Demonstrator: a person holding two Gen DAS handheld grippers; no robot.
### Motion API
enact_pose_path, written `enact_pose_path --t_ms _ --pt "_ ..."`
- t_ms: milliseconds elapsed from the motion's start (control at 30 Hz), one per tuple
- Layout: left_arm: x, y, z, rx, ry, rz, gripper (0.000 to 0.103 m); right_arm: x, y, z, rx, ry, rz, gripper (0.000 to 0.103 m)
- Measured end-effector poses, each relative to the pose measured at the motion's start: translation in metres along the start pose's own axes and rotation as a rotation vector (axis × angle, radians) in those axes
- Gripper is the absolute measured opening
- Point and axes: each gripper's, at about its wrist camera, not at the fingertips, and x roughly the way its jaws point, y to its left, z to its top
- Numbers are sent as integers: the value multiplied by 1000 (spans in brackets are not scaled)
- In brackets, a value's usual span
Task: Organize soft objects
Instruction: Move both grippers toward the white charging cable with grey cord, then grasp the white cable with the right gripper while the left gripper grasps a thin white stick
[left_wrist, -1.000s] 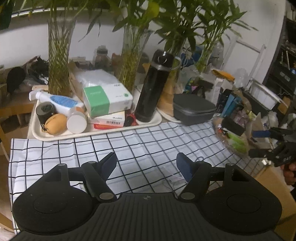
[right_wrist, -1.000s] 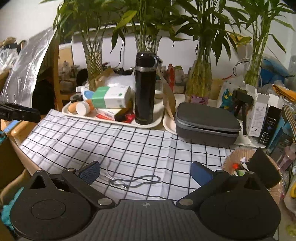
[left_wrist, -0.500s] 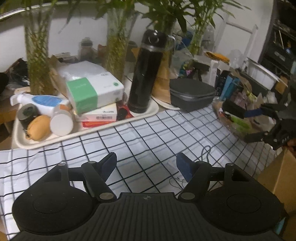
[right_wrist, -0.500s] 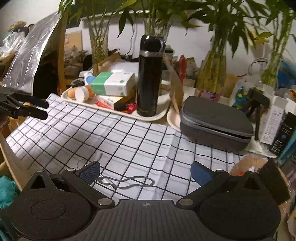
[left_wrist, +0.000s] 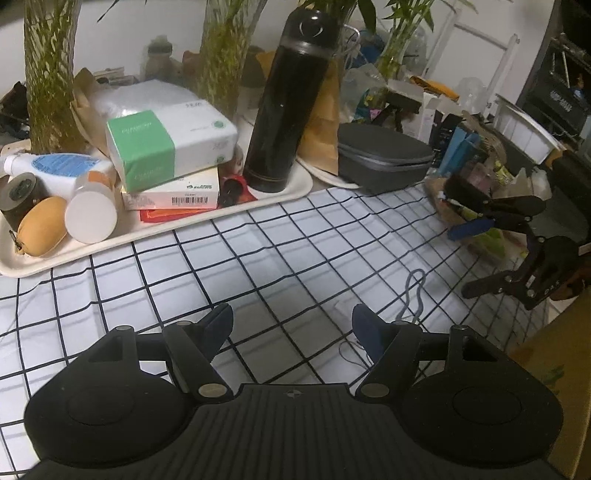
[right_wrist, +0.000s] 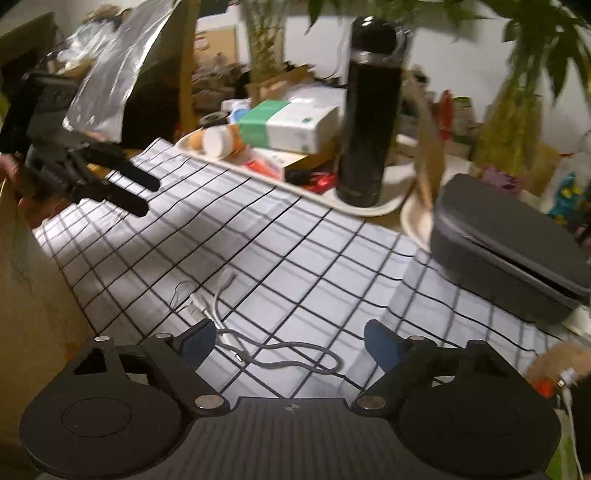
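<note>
While both my tongs hang over the checked cloth (left_wrist: 280, 258), I count: one grey cord (right_wrist: 288, 354), one thin dark thread (right_wrist: 181, 291) beside it, one black flask (left_wrist: 288, 110), one grey zip case (left_wrist: 384, 155), one cream tray (left_wrist: 273, 199), at least three vases of green stalks, not all in frame.

Left gripper (left_wrist: 291, 328): jaws partly apart, nothing between the pads, only cloth under them. The cord's loop (left_wrist: 413, 295) lies just off its right finger. Right gripper (right_wrist: 288, 339): jaws closing, wide apart, the cord's loop lying between them on the cloth, pads not touching it.

Against a second ago: both views sit lower and nearer the cloth; the right view has rolled, so the flask leans; the right jaws stand narrower than before; the left jaws are unchanged. The cord has not shifted on the cloth.

Containers: the tray holds the flask (right_wrist: 369, 122), a green-and-white tissue pack (left_wrist: 170, 147) stacked on a flat box, a white-capped bottle (left_wrist: 92, 214), a tan pouch (left_wrist: 40, 225), a spray bottle (left_wrist: 55, 166). The zip case (right_wrist: 509, 251) is closed, contents unseen
</note>
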Motion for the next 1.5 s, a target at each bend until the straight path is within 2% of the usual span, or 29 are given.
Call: enact_pose_path --t_ms 167,333,400,467,533,600,633,833,1000,1133,1233,1267,1333,1400,1500 --pt "1 0 0 4 6 18 71 22 6 0 -86 48 61 73" --pt "0 2 0 5 8 29 71 49 21 -4 -176 136 115 48" --pt "1 2 0 7 12 30 71 56 25 -6 -207 164 123 33" --pt "1 2 0 14 12 30 71 60 26 -7 -220 190 121 24" --pt "1 0 -1 22 18 36 71 62 27 -8 -220 197 127 19" --pt "2 -1 -1 31 23 40 71 62 30 -8 -232 202 134 6" --pt "2 -1 -1 37 24 42 71 62 33 -9 -241 208 135 5" --pt "1 -1 -1 39 20 40 71 37 33 -3 -243 168 136 4" --pt "1 -5 -3 59 7 32 71 13 22 -2 -209 138 75 4" --pt "3 -10 -3 110 -9 23 71 8 14 -11 -213 194 -10 4" --pt "7 -12 -3 131 -11 11 71 14 9 -21 -204 277 3 5" --pt "9 -12 -3 136 -11 1 71 16 11 -24 -216 295 9 10" --pt "12 -13 -2 151 -13 -19 71 17 15 -29 -245 287 6 27" --pt "17 -17 -1 182 -14 -35 71 18 18 -28 -264 256 6 60" --pt "26 -23 -2 251 -8 -57 71 19 19 -23 -278 209 12 63"
